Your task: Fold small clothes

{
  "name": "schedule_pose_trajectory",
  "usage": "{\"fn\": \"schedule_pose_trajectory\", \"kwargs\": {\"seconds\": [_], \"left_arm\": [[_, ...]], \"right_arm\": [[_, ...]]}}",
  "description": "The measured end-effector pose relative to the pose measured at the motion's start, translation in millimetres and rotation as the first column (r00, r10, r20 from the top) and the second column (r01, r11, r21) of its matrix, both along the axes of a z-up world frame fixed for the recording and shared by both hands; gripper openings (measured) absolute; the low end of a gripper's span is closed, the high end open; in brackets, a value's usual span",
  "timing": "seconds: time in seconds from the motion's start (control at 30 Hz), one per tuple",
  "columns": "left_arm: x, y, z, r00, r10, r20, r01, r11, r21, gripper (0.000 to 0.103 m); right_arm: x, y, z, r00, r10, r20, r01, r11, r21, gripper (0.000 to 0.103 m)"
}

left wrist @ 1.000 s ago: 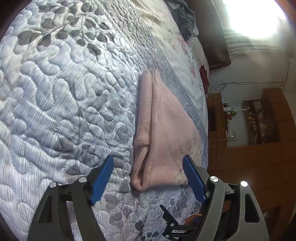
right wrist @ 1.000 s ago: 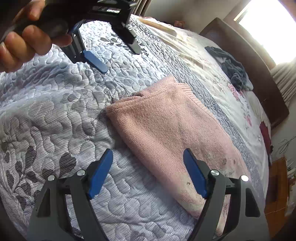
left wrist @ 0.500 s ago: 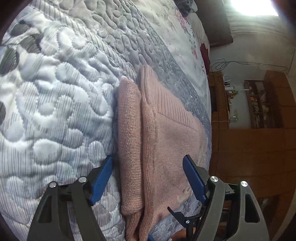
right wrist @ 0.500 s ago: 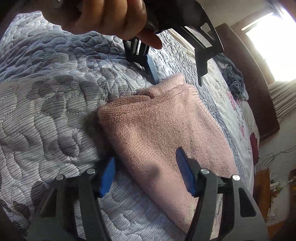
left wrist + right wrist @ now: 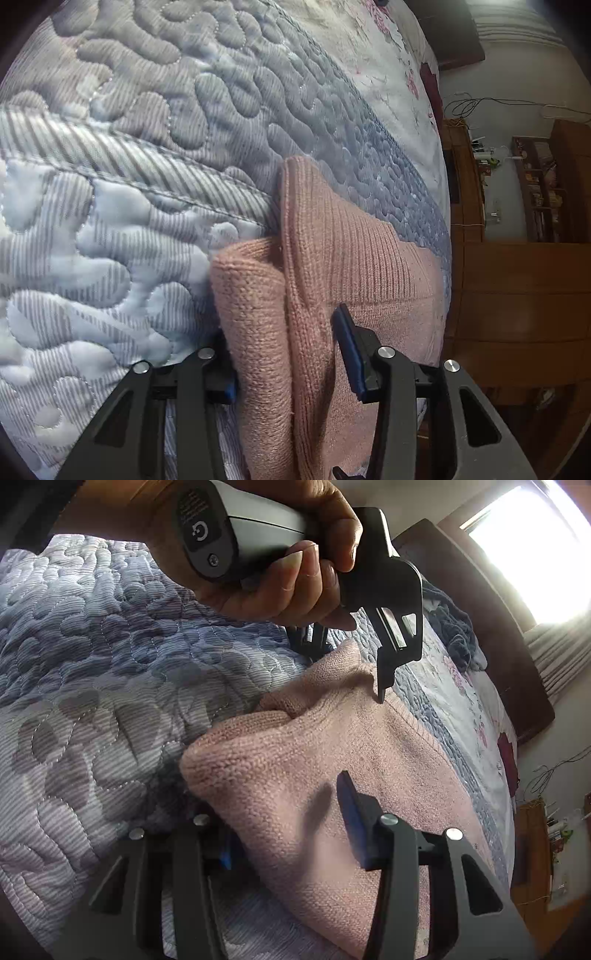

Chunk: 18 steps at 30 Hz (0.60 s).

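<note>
Pink knit sweater (image 5: 332, 266), folded, lies on the quilt (image 5: 129, 221); 2 grippers, left (image 5: 284, 354) at 12 o'clock, right (image 5: 284, 823) nearer, each straddle its edge half-closed, grip uncertain. Next: lift together.

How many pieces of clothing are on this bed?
2, perhaps more out of view: a folded pink knitted garment on the quilted bedspread near both grippers, and a crumpled grey-blue garment by the far dark headboard.
</note>
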<state>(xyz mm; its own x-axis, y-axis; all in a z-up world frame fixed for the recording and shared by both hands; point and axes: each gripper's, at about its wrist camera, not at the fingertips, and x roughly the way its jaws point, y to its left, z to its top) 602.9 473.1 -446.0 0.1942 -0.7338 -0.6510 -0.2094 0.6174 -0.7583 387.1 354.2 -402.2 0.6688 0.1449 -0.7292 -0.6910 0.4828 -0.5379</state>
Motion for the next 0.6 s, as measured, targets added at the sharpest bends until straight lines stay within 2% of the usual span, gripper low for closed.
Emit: {"fn": "schedule_pose_trajectory", "kwargs": {"seconds": [0.2, 0.47, 0.6], "left_arm": [[-5.5, 7.8, -0.5, 1.0, 0.001, -0.002, -0.001, 1.0, 0.005, 0.032], [-2.6, 5.6, 3.4, 1.0, -0.01, 0.001, 0.01, 1.0, 0.016, 0.027], [1.7, -1.0, 6.5, 1.0, -0.008, 0.001, 0.008, 1.0, 0.024, 0.026]], "right_arm": [[3.8, 2.9, -1.0, 0.999, -0.024, -0.023, 0.025, 0.999, 0.028, 0.032], [11.6, 1.9, 5.1, 0.997, -0.053, -0.053, 0.057, 0.996, 0.069, 0.016], [14.9, -0.3, 8.1, 0.996, -0.061, -0.064, 0.067, 0.994, 0.088, 0.014]]}}
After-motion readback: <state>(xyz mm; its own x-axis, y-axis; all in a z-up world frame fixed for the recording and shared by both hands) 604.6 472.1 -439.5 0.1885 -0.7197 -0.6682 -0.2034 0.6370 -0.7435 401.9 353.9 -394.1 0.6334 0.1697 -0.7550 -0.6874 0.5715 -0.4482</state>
